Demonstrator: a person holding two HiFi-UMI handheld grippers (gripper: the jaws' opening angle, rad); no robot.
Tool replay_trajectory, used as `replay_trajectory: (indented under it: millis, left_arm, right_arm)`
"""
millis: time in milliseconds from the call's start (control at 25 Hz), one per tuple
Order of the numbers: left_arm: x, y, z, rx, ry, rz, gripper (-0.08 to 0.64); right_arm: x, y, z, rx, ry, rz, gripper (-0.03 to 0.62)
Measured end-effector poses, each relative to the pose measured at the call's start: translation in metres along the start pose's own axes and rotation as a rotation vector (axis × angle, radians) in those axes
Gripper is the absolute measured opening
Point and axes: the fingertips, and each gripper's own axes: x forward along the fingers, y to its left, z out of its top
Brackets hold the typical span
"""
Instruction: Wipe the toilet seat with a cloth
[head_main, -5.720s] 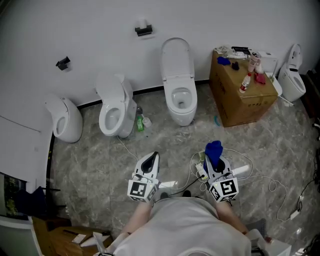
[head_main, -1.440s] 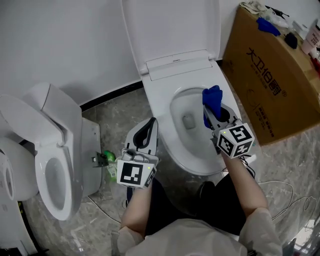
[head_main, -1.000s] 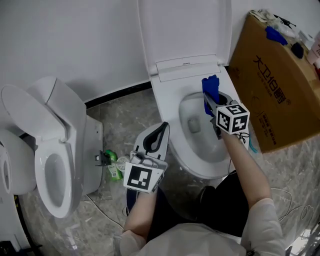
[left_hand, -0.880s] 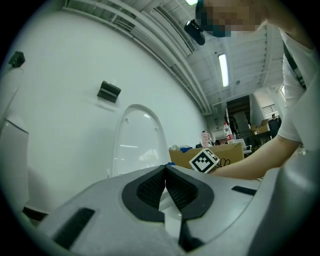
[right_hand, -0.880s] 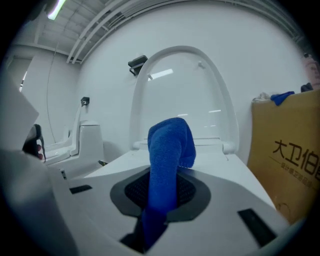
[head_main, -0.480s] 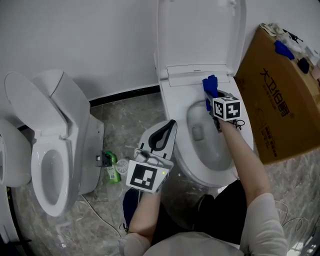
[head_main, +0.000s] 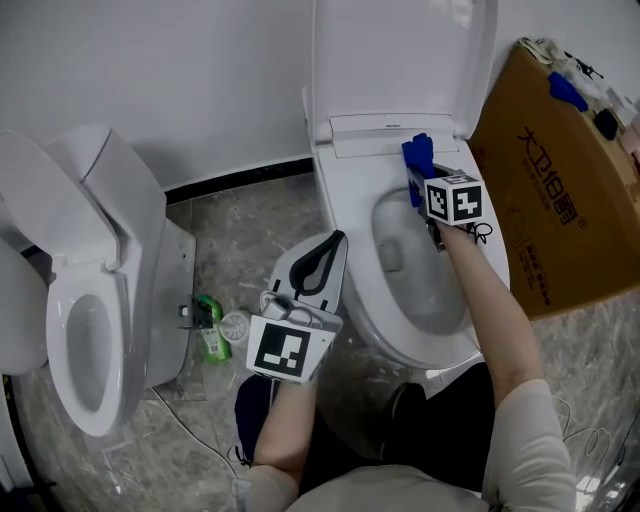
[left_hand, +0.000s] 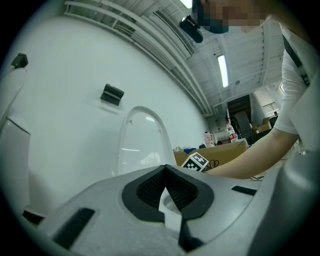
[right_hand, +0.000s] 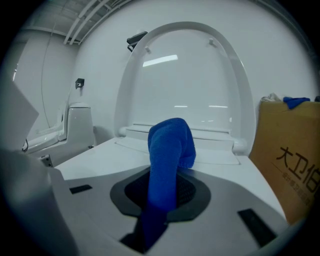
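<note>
Far left, a second toilet (head_main: 80, 330), cut off by the frame edge; a green bottle (head_main: 208, 335) on the floor beside it. Left gripper (head_main: 330, 246) hangs just beside the target toilet's left flank, jaws together at the tips, nothing between them, idle. Toilet seat (head_main: 352, 225) is down, lid (head_main: 400, 50) upright against the wall. Right gripper (head_main: 418, 190) is clamped on the blue cloth (head_main: 415, 155), whose free end sticks out past the jaws and droops over the seat's rear right, near the hinge. Judgement: wiping is at its start; the left side and front of the seat appear undone, and no wiped patch can be told from dry white. Cloth-to-seat contact cannot be confirmed. The forearm hides the seat's right side. Cardboard box (head_main: 560, 170) stands at right, partly out of frame.
</note>
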Motion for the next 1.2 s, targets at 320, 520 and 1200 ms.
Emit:
replay_trajectory:
  millis: [320,520,1200]
  left_arm:
    - [0.009,-0.011,-0.006,0.013,0.005,-0.072,0.006]
    - [0.01,-0.014,-0.009,0.001,0.001,-0.086,0.006]
    - [0.004,-0.02,0.001,0.047,-0.039,-0.149,0.006]
  right_arm:
    - [0.008,-0.001,0.005,-0.039,0.06,0.019,0.046]
    - [0.012,0.003,0.009,-0.027,0.058,0.015,0.046]
    - [0.018,0.011,0.014,-0.036,0.04,-0.007,0.046]
